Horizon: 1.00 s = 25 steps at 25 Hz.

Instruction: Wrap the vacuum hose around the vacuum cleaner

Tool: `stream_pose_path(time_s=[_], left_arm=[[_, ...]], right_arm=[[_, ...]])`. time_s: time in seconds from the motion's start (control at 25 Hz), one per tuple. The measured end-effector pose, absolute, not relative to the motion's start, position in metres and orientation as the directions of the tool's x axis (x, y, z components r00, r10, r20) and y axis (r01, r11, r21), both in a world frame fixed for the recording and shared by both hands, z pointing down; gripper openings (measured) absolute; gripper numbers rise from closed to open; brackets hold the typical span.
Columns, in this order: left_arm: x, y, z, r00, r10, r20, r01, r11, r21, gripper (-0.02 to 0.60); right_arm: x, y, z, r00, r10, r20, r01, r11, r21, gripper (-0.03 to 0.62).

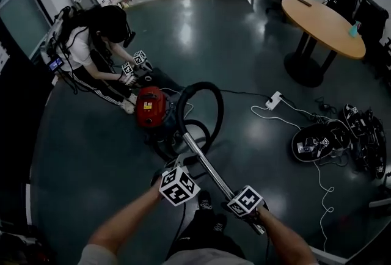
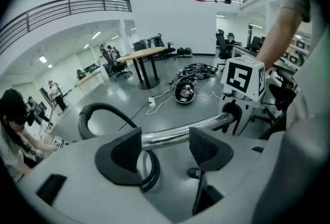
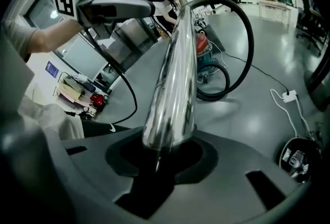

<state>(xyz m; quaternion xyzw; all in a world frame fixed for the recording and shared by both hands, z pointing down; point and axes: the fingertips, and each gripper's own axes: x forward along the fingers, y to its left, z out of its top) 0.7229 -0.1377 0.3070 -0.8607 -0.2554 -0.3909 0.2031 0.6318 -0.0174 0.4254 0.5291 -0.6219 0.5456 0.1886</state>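
The red canister vacuum cleaner [image 1: 150, 108] stands on the floor ahead, and its black hose [image 1: 200, 84] arches up in a loop and joins the chrome wand [image 1: 204, 163]. The right gripper [image 3: 162, 155] is clamped narrowly on the wand's near end, where the tip is lost among the dark pads. The left gripper [image 2: 165, 146] stands wide, with the wand lying across its jaw tips; whether they touch is unclear.

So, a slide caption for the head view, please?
The right gripper grips the chrome tube, left gripper beside it; hose arches beside the red vacuum cleaner.
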Motion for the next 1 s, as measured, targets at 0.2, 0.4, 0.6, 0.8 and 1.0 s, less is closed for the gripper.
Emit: stream_pose_path(time_s=[0.2, 0.4, 0.6, 0.8, 1.0], left_arm=[[0.738, -0.134, 0.331, 0.452, 0.361, 0.816, 0.749, -0.65, -0.127, 0.296], [0.762, -0.138, 0.345, 0.369, 0.387, 0.845, 0.851, -0.506, -0.14, 0.296], [0.782, -0.132, 0.354, 0.293, 0.444, 0.847, 0.902, -0.423, -0.09, 0.296], [0.791, -0.129, 0.364, 0.251, 0.483, 0.838, 0.926, -0.371, -0.064, 0.296], [0.81, -0.131, 0.388, 0.247, 0.482, 0.841, 0.919, -0.392, -0.045, 0.295]], right_arm=[[0.66, -0.017, 0.43, -0.35, -0.366, 0.862, -0.903, -0.112, -0.414, 0.12], [0.694, -0.018, 0.423, -0.34, -0.257, 0.905, -0.927, -0.072, -0.368, 0.114], [0.713, -0.014, 0.401, -0.356, -0.153, 0.922, -0.93, -0.038, -0.365, 0.109], [0.768, -0.006, 0.389, -0.206, -0.002, 0.978, -0.971, 0.121, -0.205, 0.104], [0.81, -0.008, 0.385, -0.151, 0.08, 0.985, -0.953, 0.252, -0.166, 0.104]])
